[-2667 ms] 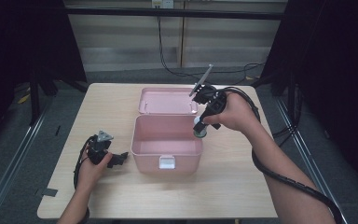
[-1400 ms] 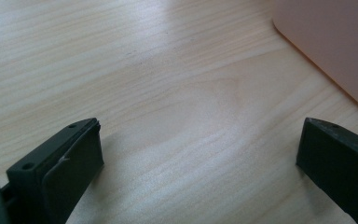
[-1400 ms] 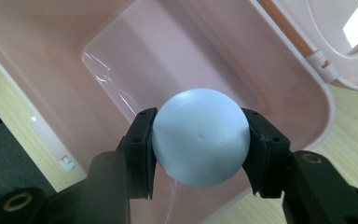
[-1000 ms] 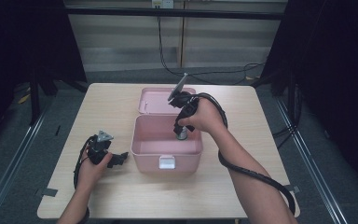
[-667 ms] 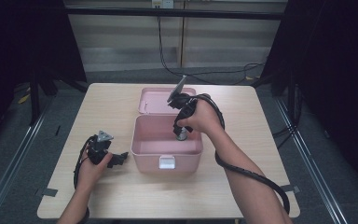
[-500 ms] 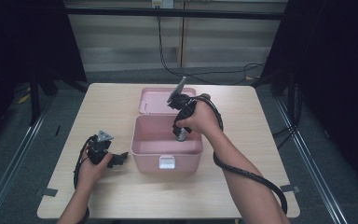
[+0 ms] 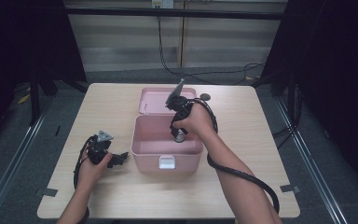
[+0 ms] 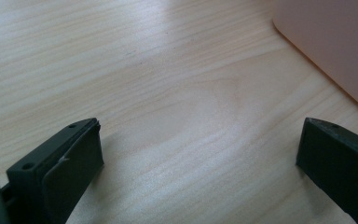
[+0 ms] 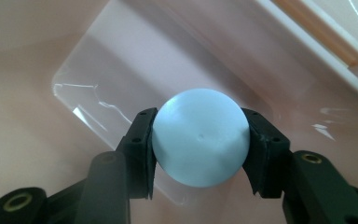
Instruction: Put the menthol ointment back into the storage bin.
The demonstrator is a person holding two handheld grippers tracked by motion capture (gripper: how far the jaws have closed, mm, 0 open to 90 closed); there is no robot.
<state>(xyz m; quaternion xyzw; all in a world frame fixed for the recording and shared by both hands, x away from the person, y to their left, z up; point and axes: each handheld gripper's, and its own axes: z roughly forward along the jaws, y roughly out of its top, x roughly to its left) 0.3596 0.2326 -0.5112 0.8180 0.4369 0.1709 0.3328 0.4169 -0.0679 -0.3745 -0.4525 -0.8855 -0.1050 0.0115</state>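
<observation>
Pale blue ball [image 9: 199,137] sits clamped between both pads of the right gripper [image 9: 199,140], one pad each side, squarely across the middle. It's hanging inside the pink box [image 7: 167,161], above the glossy floor; can't tell if it touches bottom, looks a bit clear of it. In the high view the right gripper [image 7: 179,135] points down into the box w/ the hand on top, cable looping off toward the near edge of the table [image 7: 270,135].

Box stands mid-table, open. Its lid [image 7: 156,100] lies flat just behind it, touching or nearly so. A small dark round thing [image 7: 206,97] sits on the table by the lid's right corner; too small to tell what it is.

Left gripper [image 7: 116,159] rests low on the table, left of the box, near its front corner but apart. Jaws wide apart, nothing between them, just bare wood; box wall shows at the top right of the left gripper view [image 8: 335,46].

Step, by my read: putting the ball in the box, lowering phase, not yet let go. Next move prob calls for a bit more descent till the ball is at the floor, then spreading the jaws gently & lifting straight up so the pads don't nudge it. A ball rolls, so a drop from height would send it around the box.
</observation>
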